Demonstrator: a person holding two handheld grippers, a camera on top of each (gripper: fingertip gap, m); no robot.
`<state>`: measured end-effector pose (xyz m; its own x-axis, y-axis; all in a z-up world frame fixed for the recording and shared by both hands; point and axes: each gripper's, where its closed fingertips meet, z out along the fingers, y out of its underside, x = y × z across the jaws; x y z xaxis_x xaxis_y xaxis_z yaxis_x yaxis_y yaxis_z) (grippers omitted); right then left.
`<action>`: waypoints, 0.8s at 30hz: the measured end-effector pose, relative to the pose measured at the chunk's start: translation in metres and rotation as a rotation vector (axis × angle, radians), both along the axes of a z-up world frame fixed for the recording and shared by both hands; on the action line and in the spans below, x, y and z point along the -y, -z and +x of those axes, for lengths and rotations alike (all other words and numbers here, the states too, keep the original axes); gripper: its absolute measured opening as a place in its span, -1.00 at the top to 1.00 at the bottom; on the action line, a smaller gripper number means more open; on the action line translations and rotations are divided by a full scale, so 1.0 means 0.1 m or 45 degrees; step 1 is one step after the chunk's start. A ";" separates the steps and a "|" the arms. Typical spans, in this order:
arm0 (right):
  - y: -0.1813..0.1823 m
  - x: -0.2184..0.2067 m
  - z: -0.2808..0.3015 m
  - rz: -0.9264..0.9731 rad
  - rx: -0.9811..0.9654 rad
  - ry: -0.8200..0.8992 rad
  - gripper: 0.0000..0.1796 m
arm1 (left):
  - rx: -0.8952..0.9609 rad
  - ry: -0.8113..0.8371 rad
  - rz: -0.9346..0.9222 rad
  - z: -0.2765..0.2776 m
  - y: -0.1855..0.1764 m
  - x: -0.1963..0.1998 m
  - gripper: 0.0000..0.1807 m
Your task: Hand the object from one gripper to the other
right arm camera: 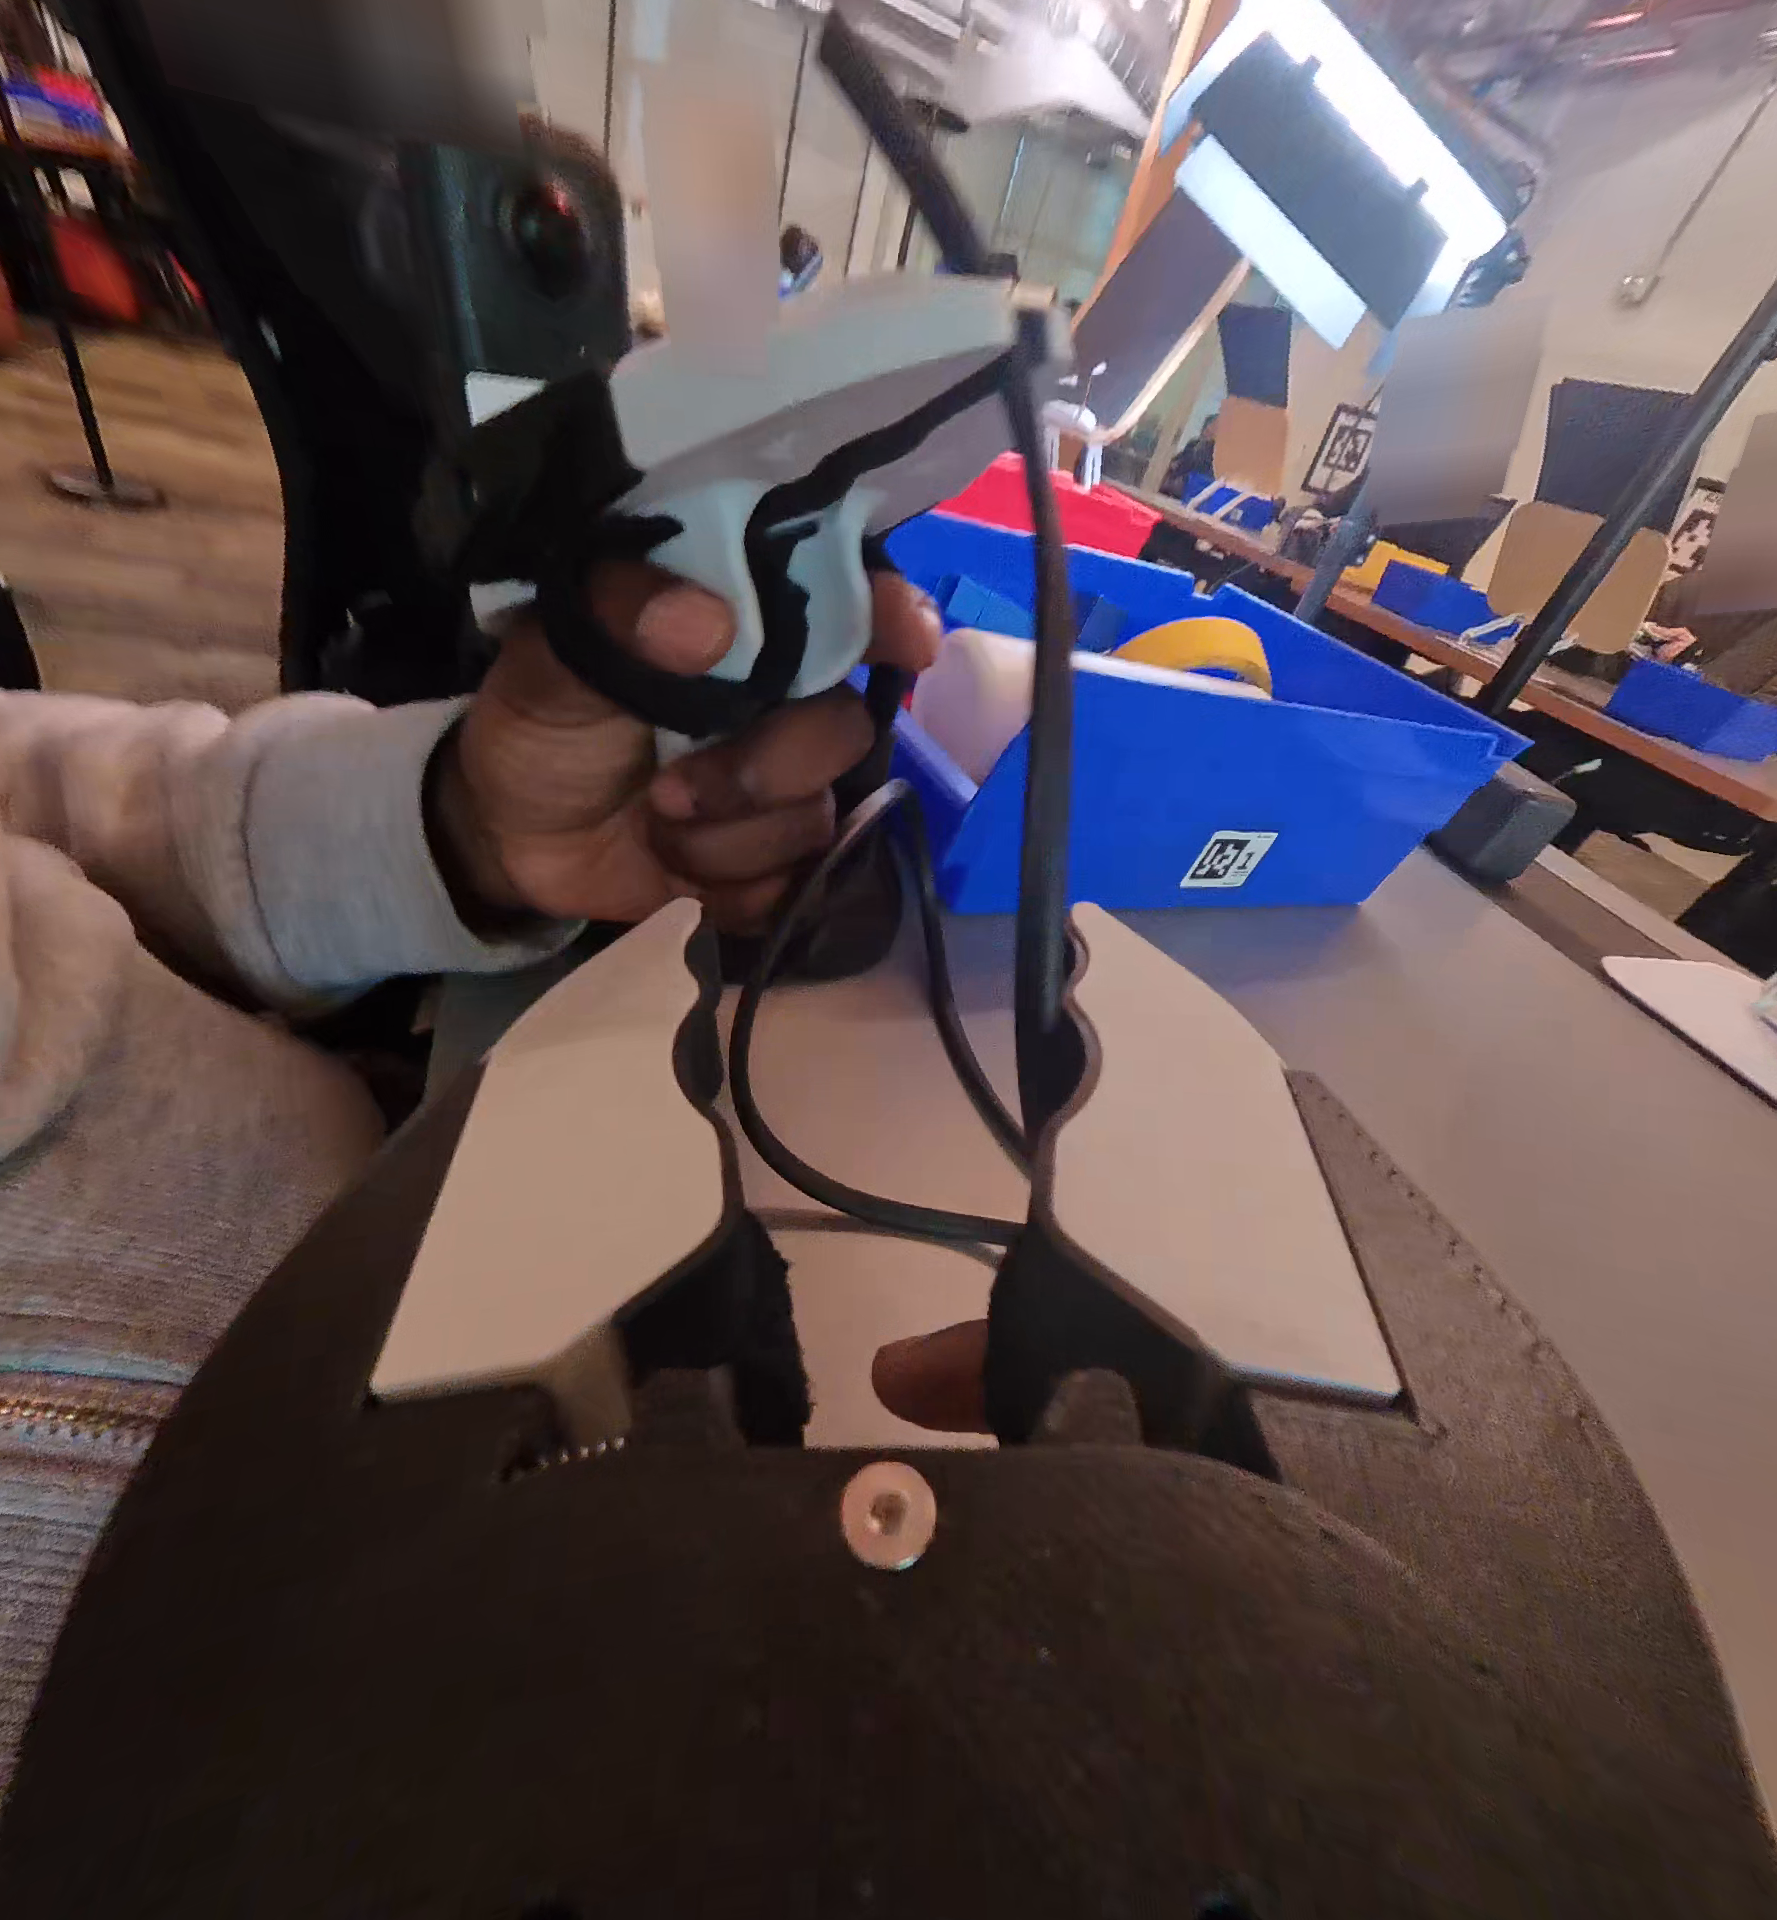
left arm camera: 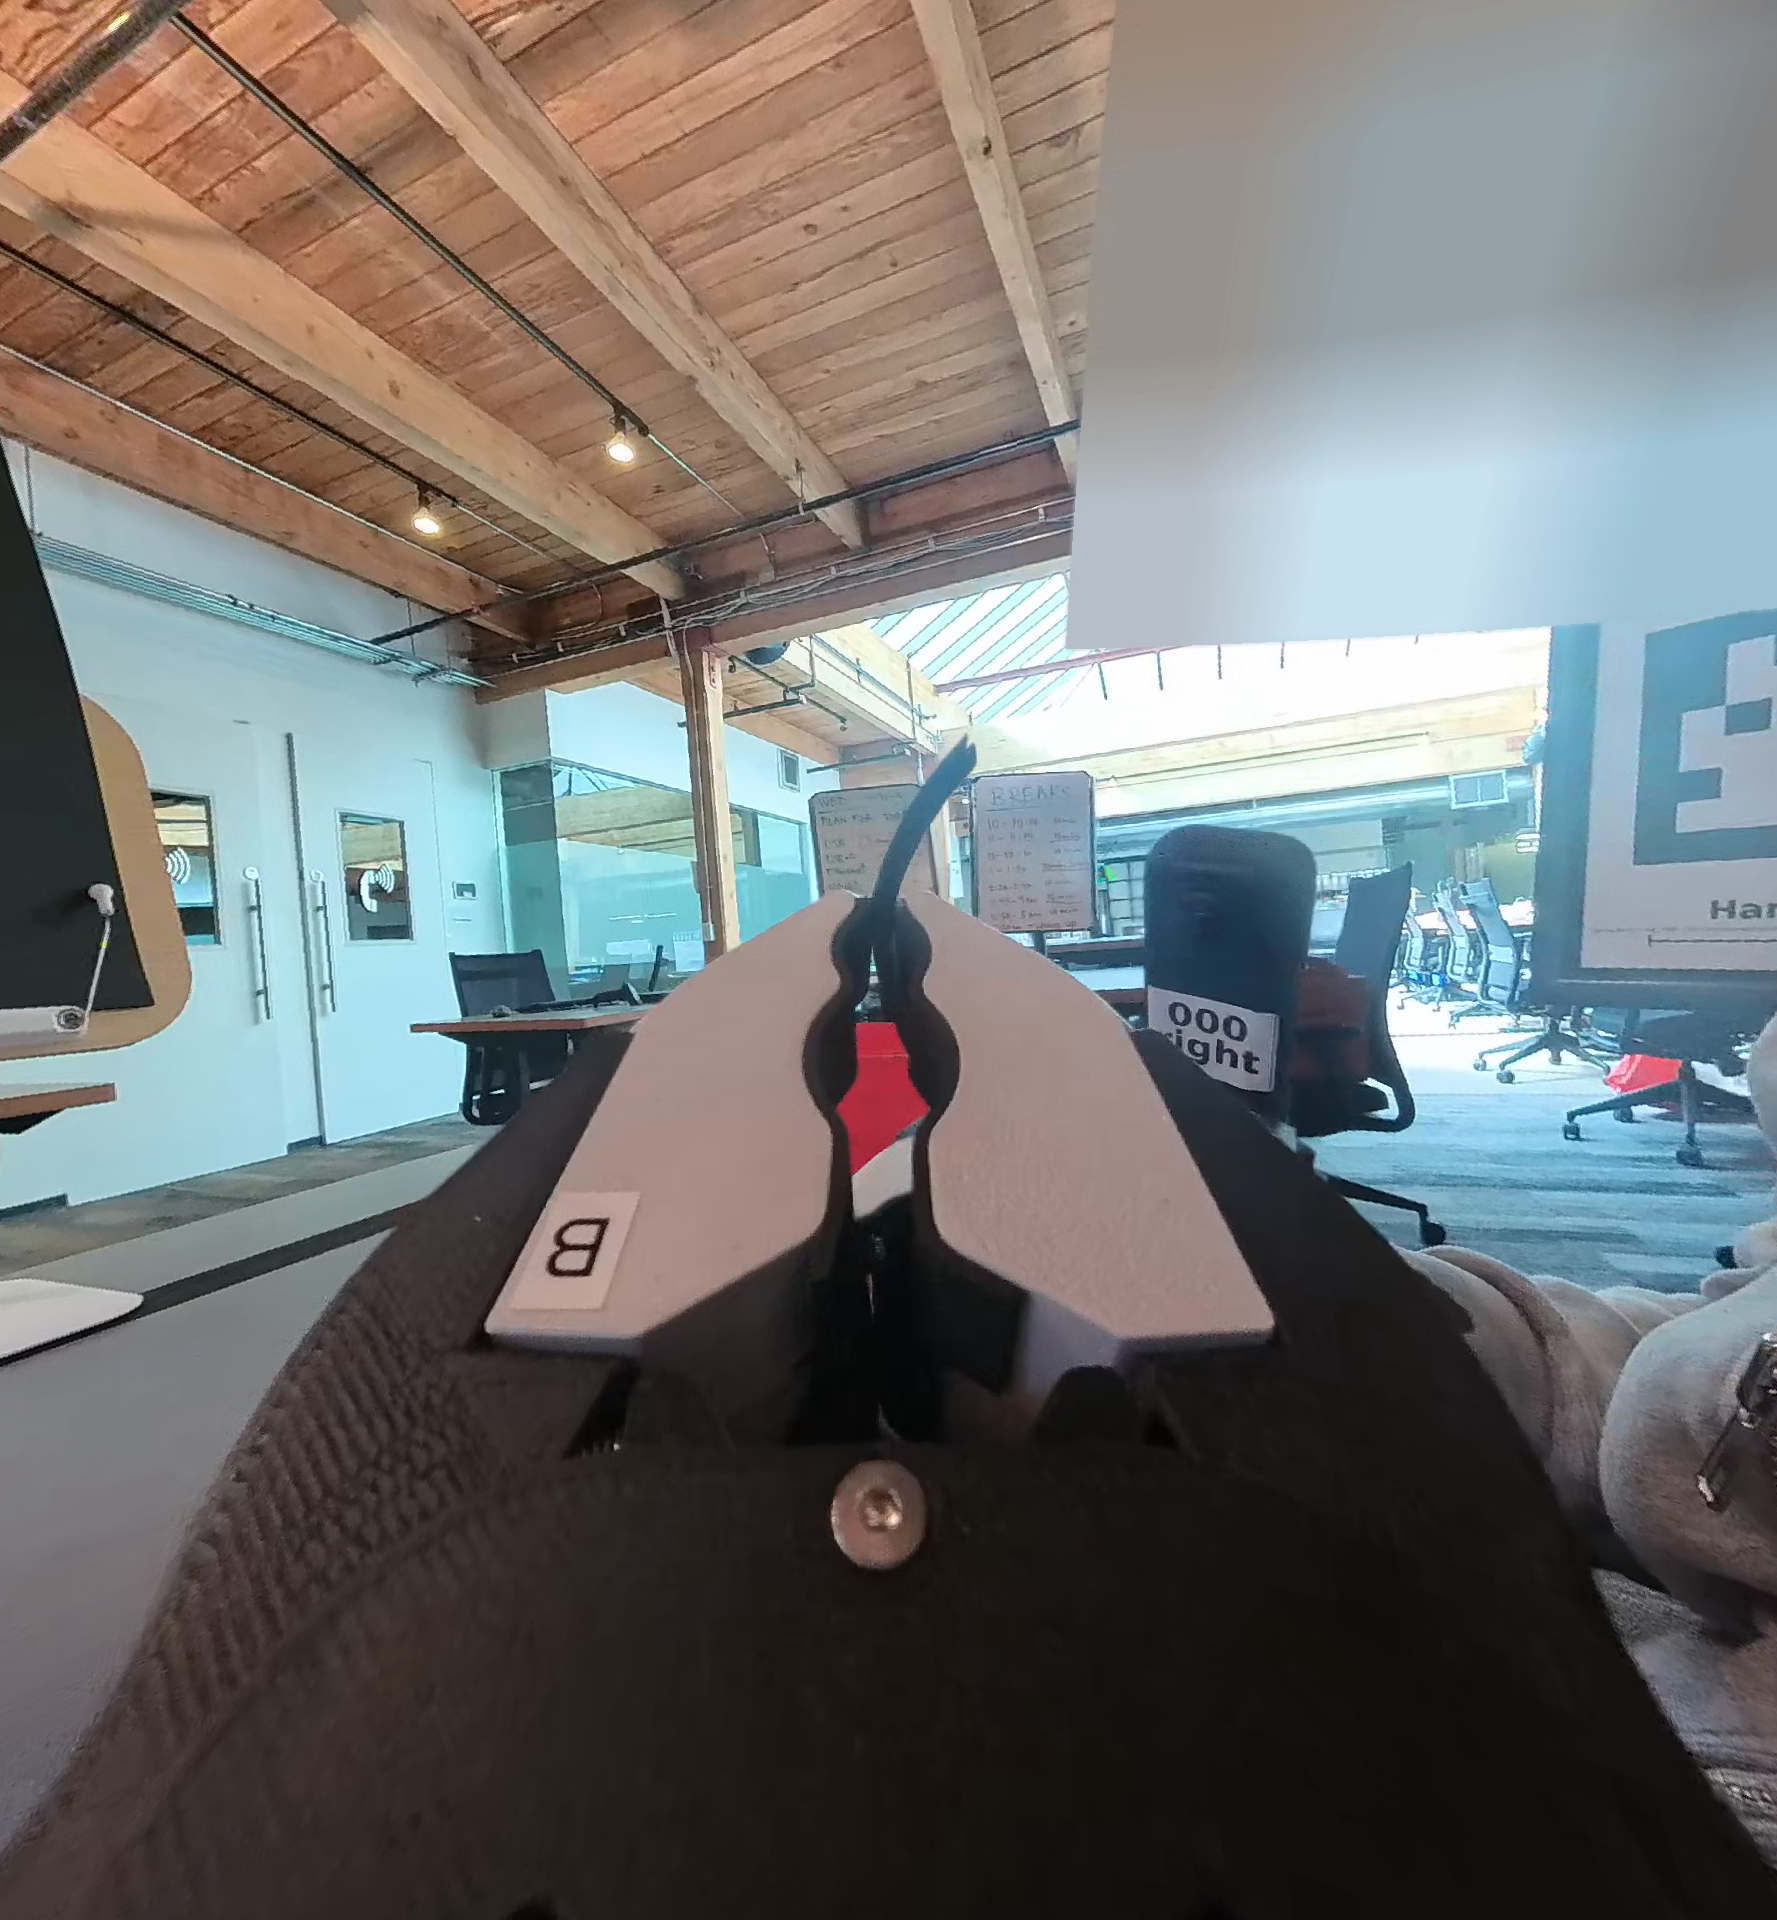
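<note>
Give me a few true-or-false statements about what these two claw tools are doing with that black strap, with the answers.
1. The left gripper is shut on the black strap. True.
2. The right gripper is clamped on the strap. False: its jaws stand apart, with the strap lying along the inside of one finger.
3. A blue bin sits on the table behind the grippers. True.
4. The strap lies flat on the table. False: it hangs down from the left gripper's tips into the right gripper's gap.
5. The blue bin is empty. False: a yellow tape roll and other items show inside.
</note>
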<state>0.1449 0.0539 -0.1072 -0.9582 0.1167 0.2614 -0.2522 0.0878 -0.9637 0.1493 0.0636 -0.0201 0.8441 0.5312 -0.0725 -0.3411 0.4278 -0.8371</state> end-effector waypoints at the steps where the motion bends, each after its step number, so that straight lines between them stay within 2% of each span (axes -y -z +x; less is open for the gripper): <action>1: 0.04 0.02 0.01 0.035 -0.027 0.007 0.34 | -0.001 0.009 0.002 0.01 0.00 -0.01 0.96; 8: 0.40 0.17 0.04 0.378 -0.225 0.101 0.34 | 0.020 0.008 0.002 -0.01 0.02 -0.02 0.96; 10: 0.47 0.19 0.02 0.451 -0.307 0.151 0.44 | 0.028 0.007 0.002 -0.02 0.02 -0.03 0.96; 12: 0.50 0.21 0.01 0.481 -0.387 0.191 0.71 | 0.037 0.000 0.003 -0.03 0.03 -0.03 0.96; 13: 0.49 0.20 0.00 0.476 -0.421 0.216 0.87 | 0.043 -0.004 0.007 -0.04 0.03 -0.02 0.96; 15: 0.45 0.18 -0.03 0.456 -0.448 0.260 0.95 | 0.058 -0.005 0.028 -0.06 0.02 0.00 0.96; 20: 0.31 0.12 -0.05 0.320 -0.298 0.235 0.96 | 0.094 -0.037 0.149 -0.12 -0.03 0.14 0.87; 24: 0.08 -0.01 -0.12 0.093 -0.040 0.173 0.96 | 0.105 -0.076 0.210 -0.16 -0.06 0.23 0.75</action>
